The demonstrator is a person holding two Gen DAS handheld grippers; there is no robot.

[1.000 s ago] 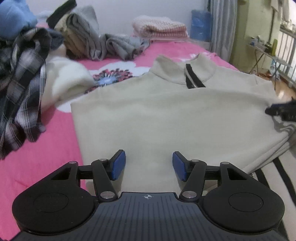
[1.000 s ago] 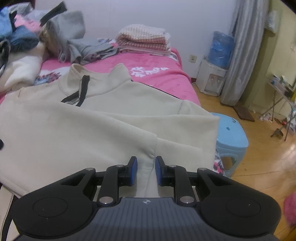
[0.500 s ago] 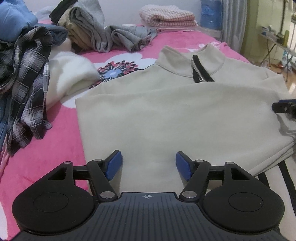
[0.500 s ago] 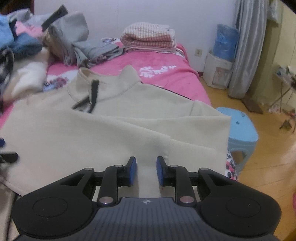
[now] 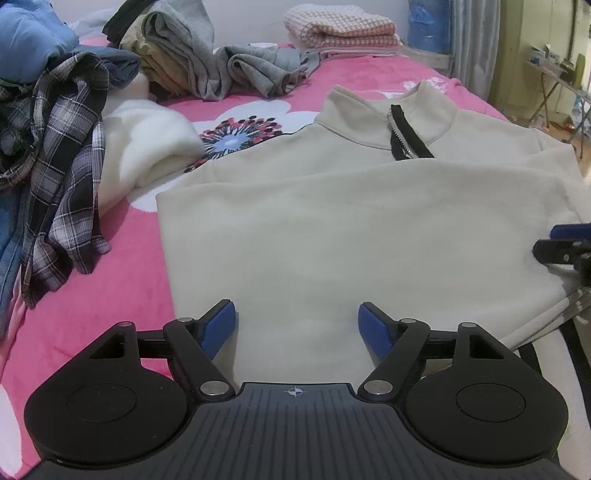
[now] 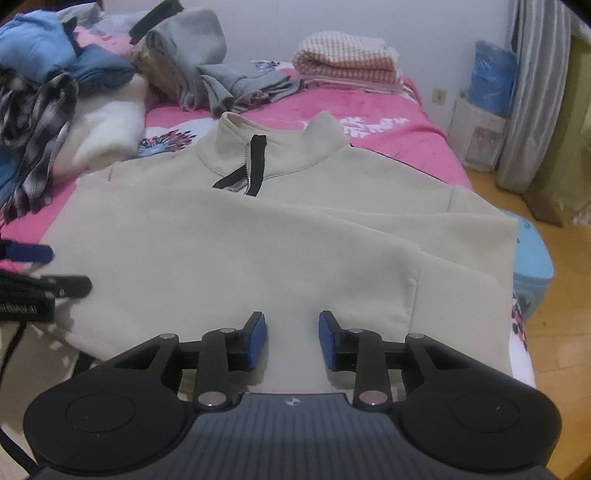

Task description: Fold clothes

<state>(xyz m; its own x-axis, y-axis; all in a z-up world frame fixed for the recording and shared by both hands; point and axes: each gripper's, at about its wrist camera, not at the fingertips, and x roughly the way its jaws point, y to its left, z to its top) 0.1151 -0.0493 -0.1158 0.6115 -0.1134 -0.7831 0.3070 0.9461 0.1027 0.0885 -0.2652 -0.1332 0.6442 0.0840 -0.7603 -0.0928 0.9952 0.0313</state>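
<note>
A cream fleece pullover [image 5: 354, 229] lies flat across the middle of both views on a bed covered by a pink blanket [image 5: 122, 295] printed with large white flowers. The garment is soft and matte, with a stand-up collar [image 6: 273, 147] at the centre top of the right-wrist view and a short black-edged zipper [image 6: 251, 166] whose metal teeth catch the light. One sleeve is folded across the chest, its straight hem crossing the body, and stacked fabric edges show at the right side of the right-wrist view. The left tool [image 5: 297, 326] sits at the bottom centre of the left-wrist view with its blue pads spread wide and widening, only the fleece surface showing in the gap and nothing pinched. The right tool [image 6: 291, 339] sits at the bottom centre of its own view, its blue pads set narrower but parting as well, with the cloth lying beneath them ungripped. At the upper left of the left-wrist view a crumpled plaid shirt [image 5: 62, 147] drapes beside a fluffy white garment [image 5: 147, 144]. Behind them lie rumpled grey clothes [image 5: 229, 66], and a neatly folded checked pink-and-white stack [image 5: 340, 27] rests near the wall.
</note>
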